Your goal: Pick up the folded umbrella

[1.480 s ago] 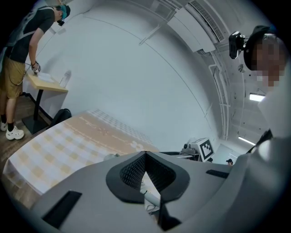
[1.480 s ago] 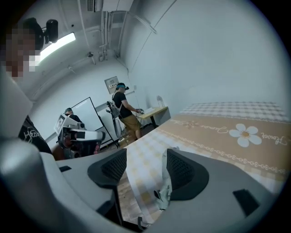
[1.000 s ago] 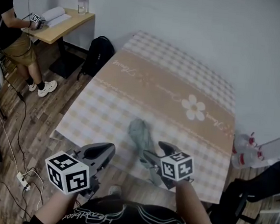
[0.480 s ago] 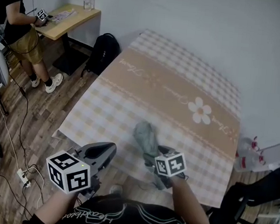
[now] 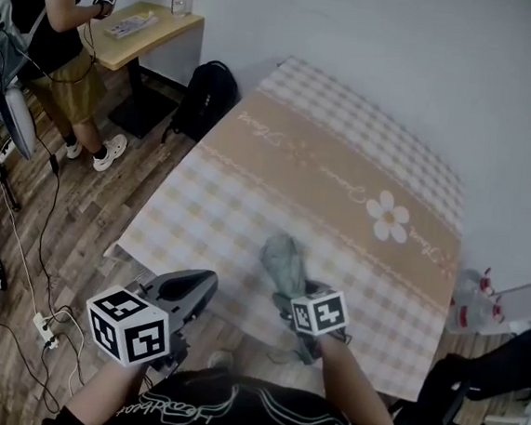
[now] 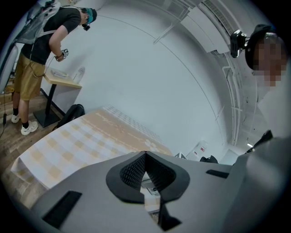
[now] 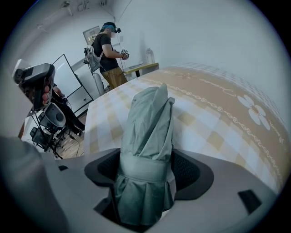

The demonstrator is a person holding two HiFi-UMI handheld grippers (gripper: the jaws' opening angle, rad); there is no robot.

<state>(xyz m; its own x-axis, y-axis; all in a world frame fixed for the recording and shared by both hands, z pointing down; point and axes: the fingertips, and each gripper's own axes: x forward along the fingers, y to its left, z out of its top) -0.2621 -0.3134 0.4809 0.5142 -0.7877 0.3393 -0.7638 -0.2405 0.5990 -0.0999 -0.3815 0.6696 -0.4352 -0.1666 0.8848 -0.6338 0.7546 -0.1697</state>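
Note:
The folded umbrella (image 5: 283,259) is grey-green and lies near the front edge of the table (image 5: 364,160), which has a beige checked cloth with a daisy print. My right gripper (image 5: 297,292) is at the umbrella's near end, with the marker cube just behind it. In the right gripper view the umbrella (image 7: 149,123) runs away from the camera, and my right gripper (image 7: 148,166) is shut on it at its strap, both pads against the fabric. My left gripper (image 5: 201,285) hangs off the table's front left, over the floor. In its own view my left gripper (image 6: 145,155) is shut with nothing in it.
A person (image 5: 49,37) stands at a wooden desk (image 5: 157,30) at the far left, with a black backpack (image 5: 211,99) leaning beside it. Cables and a power strip (image 5: 44,330) lie on the wood floor. Plastic bottles (image 5: 467,306) stand right of the table. A white wall runs behind it.
My right gripper has moved forward along the table onto the umbrella's near end and its jaws now hold it. The left gripper has stayed put. The person at the desk has shifted.

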